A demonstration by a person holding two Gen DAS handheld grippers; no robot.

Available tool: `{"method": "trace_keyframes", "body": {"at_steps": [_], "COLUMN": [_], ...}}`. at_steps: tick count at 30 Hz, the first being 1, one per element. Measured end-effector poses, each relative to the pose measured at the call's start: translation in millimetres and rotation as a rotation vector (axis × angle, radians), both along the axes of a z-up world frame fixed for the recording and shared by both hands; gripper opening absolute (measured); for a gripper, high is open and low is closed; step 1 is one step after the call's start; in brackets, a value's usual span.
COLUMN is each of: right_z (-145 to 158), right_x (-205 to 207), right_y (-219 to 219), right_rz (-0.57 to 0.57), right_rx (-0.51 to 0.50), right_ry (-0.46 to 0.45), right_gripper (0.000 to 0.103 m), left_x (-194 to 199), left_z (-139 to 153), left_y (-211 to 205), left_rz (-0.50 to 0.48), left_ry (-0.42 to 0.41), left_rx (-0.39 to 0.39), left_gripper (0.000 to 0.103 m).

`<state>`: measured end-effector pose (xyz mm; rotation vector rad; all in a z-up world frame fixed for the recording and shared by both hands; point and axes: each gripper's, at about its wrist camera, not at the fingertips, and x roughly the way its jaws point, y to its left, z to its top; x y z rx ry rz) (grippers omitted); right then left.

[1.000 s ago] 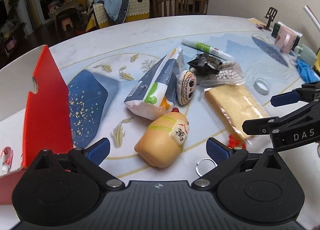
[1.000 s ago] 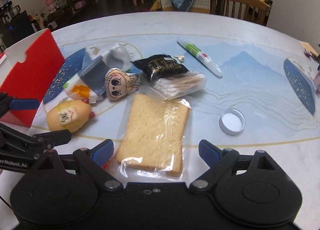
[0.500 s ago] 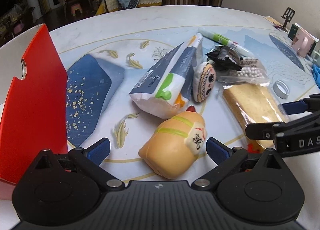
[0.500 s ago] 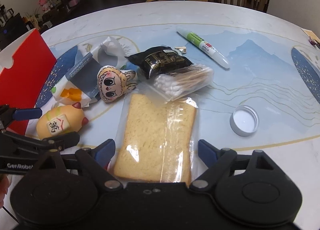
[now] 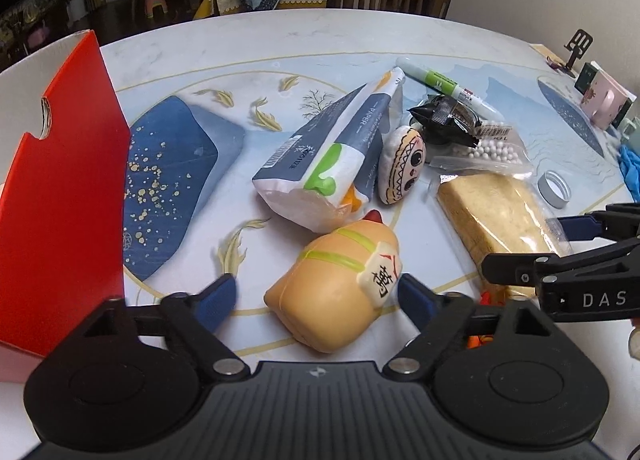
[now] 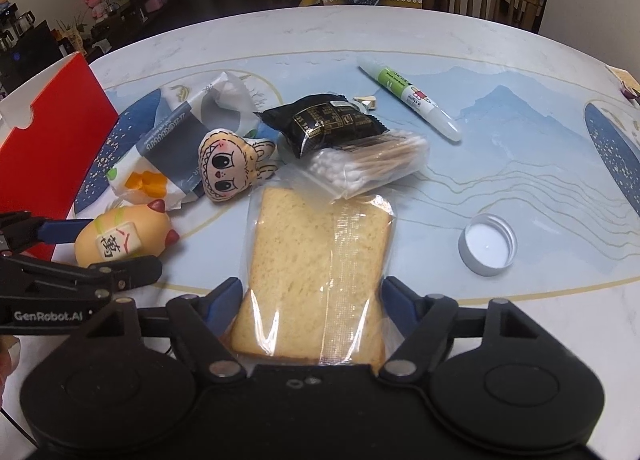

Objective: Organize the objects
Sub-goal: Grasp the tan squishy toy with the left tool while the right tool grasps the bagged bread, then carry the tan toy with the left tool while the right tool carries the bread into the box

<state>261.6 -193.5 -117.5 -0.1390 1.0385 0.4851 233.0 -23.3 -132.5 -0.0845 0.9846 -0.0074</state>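
1. Red box [image 5: 60, 195]: stands at 9 o'clock of the pile, on the counter [image 5: 320, 39]. Likely the drop target.
2. Left gripper [image 5: 316, 300]: jaws closing around the squishy toy [image 5: 336, 292], not yet clamped on both sides. Toy sits dead ahead at 12 o'clock, long axis running 7 to 1.
3. Right gripper [image 6: 312, 296]: jaws closing on the bagged bread slice [image 6: 320, 276], pads at the wrapper edges. Bread lies straight ahead, long axis 6 to 12.
4. Each hand is nearest its own item; the grippers sit just beside each other.
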Motion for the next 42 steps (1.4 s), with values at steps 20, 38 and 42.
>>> {"method": "trace_keyframes", "body": {"at_steps": [20, 38, 42], "right_z": [29, 87, 100], "right_x": [-31, -79, -81], "right_y": [-33, -1, 23], "right_rz": [-0.052, -0.061, -0.017], "right_rx": [0.099, 0.189, 0.194], "right_ry": [0.026, -0.021, -0.041], "right_gripper": [0.069, 0.069, 0.069], "left_x": [-27, -76, -83], "left_z": [17, 77, 87], "left_y": [-2, 23, 42], "left_rz": [-0.018, -0.049, -0.018], "left_ry": [-0.019, -0.125, -0.143], "left_rx": [-0.034, -0.098, -0.099], "left_gripper": [0.06, 0.06, 0.06]}}
